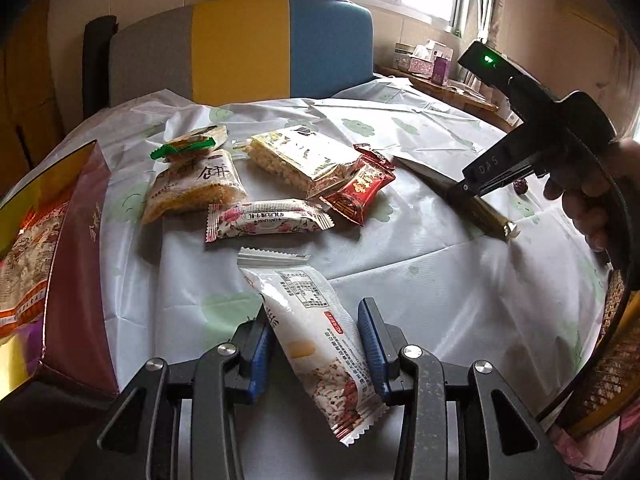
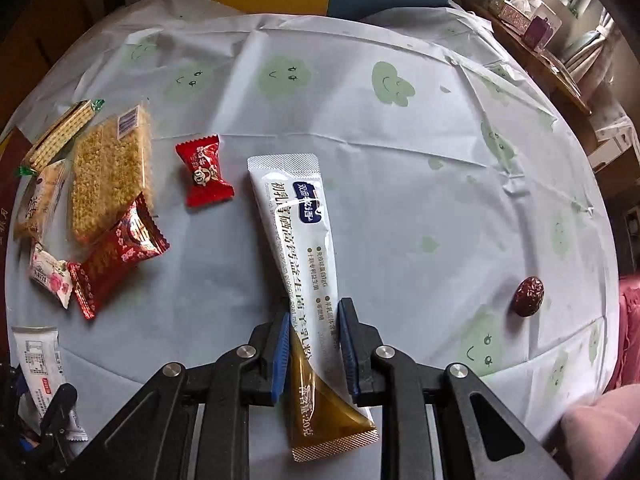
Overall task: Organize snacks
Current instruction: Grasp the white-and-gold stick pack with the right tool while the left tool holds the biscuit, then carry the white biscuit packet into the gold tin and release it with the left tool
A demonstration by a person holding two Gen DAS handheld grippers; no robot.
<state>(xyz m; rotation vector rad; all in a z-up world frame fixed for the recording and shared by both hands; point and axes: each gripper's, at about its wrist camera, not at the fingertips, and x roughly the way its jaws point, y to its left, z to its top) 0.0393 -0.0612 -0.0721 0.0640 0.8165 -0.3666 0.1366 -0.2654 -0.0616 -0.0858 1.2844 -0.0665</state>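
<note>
My left gripper (image 1: 316, 344) is shut on a white snack bar packet (image 1: 308, 312), which sticks up tilted between the blue pads; the same packet (image 2: 40, 360) shows at the lower left of the right wrist view. My right gripper (image 2: 314, 336) is shut on a long white-and-gold stick sachet (image 2: 296, 240), pinched where white turns to gold. In the left wrist view the right gripper (image 1: 460, 188) hangs at the right over the cloth with the sachet (image 1: 488, 216). Loose snacks lie in a pile (image 1: 264, 184).
A maroon-and-gold box (image 1: 76, 248) with packets inside stands at the left. A woven basket (image 1: 612, 364) sits at the right edge. A red candy (image 2: 204, 176) and a dried date (image 2: 529, 296) lie on the white tablecloth (image 2: 400, 140). A colourful chair (image 1: 240, 48) stands behind.
</note>
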